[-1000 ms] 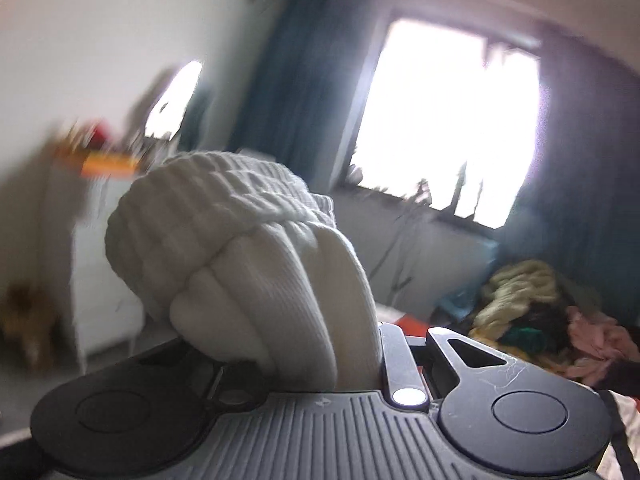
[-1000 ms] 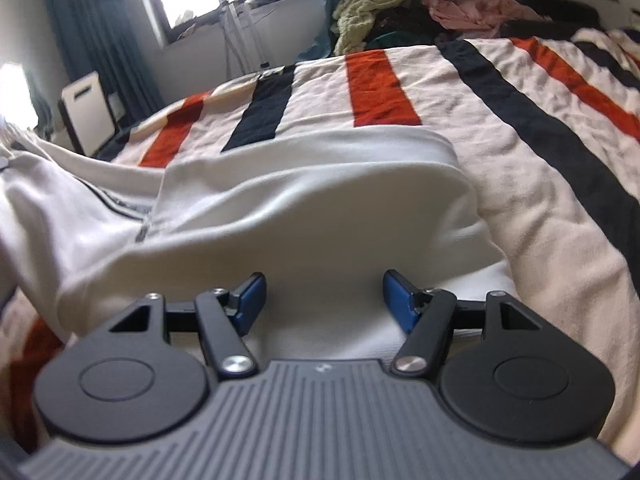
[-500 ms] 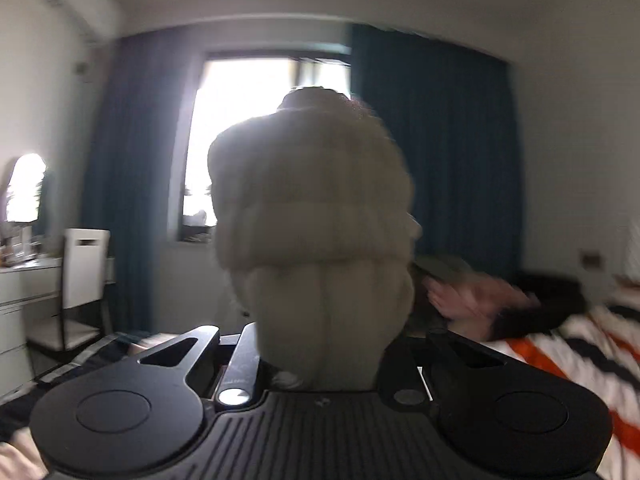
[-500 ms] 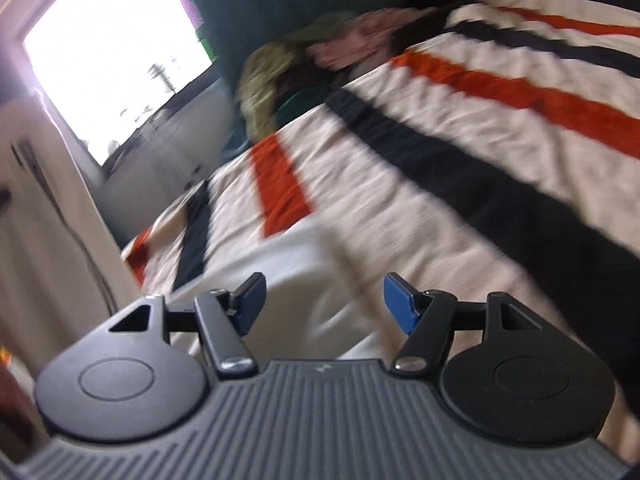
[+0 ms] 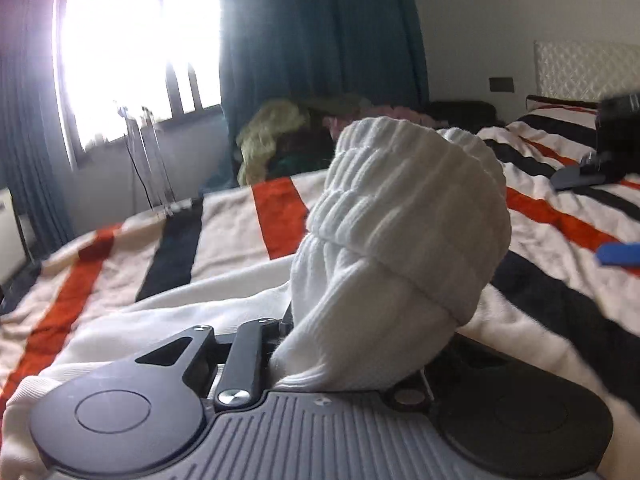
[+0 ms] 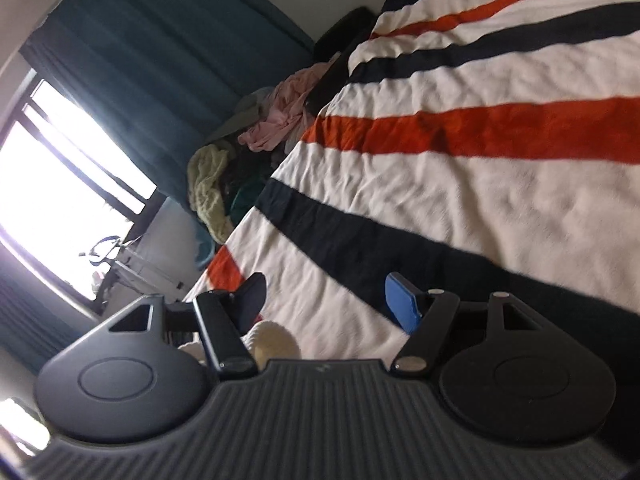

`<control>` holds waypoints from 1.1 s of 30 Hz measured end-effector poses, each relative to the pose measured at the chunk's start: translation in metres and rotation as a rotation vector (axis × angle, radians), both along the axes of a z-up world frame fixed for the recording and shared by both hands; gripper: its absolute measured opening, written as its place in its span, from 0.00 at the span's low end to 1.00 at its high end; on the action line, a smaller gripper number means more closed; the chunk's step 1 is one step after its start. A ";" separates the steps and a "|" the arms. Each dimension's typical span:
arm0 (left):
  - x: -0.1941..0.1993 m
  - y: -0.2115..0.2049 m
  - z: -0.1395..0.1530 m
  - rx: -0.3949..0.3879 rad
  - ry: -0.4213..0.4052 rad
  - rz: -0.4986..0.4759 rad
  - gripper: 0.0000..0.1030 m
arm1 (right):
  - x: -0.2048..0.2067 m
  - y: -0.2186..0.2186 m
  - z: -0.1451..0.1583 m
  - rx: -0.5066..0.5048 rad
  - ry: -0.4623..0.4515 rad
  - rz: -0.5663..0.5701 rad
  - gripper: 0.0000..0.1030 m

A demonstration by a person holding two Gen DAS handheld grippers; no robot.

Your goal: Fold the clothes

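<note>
A white ribbed cuff point(image 5: 404, 240) of a cream-white garment point(image 5: 160, 320) stands up between the jaws of my left gripper point(image 5: 360, 328). The jaws are opening and the cloth still fills the gap and hides the fingertips. The rest of the garment lies on the striped blanket point(image 5: 248, 232) just under that gripper. My right gripper point(image 6: 325, 286) hangs open over bare blanket point(image 6: 460, 200), tilted sideways, with nothing between its blue pads point(image 6: 402, 308). One blue pad point(image 5: 618, 254) also shows at the right edge of the left wrist view. A pale rounded bit of cloth point(image 6: 276, 340) peeks in beside its left finger.
A heap of loose clothes point(image 5: 276, 136) lies beyond the bed's far edge, below the blue curtain point(image 5: 320, 40); the heap point(image 6: 240, 160) also shows in the right wrist view. A bright window point(image 5: 136, 48) is at the left, a quilted headboard point(image 5: 584, 68) at the far right.
The left view swung from the window and wall down onto the bed, the cuff staying in the jaws. The right gripper rolled sideways and left the white garment for bare blanket.
</note>
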State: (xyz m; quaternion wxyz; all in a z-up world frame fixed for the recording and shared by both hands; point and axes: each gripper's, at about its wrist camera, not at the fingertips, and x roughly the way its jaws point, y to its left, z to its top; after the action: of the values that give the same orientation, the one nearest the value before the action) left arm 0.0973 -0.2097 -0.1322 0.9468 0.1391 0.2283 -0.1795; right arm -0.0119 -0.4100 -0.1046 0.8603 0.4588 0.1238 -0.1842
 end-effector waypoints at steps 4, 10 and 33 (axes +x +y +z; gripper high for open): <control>0.001 0.028 0.015 -0.009 0.143 -0.075 0.65 | 0.003 0.006 0.000 0.022 -0.031 0.047 0.67; -0.029 0.089 0.035 -0.040 0.216 -0.173 0.89 | 0.004 0.014 0.001 0.029 -0.029 0.092 0.67; -0.006 0.236 0.053 -0.198 0.105 0.183 0.97 | -0.017 0.067 -0.019 0.187 0.041 0.155 0.84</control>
State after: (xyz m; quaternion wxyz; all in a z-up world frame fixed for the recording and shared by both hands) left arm 0.0912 0.0263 -0.0789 0.9549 0.0141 0.2706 -0.1211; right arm -0.0284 -0.3430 -0.1236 0.8229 0.5221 0.1930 -0.1139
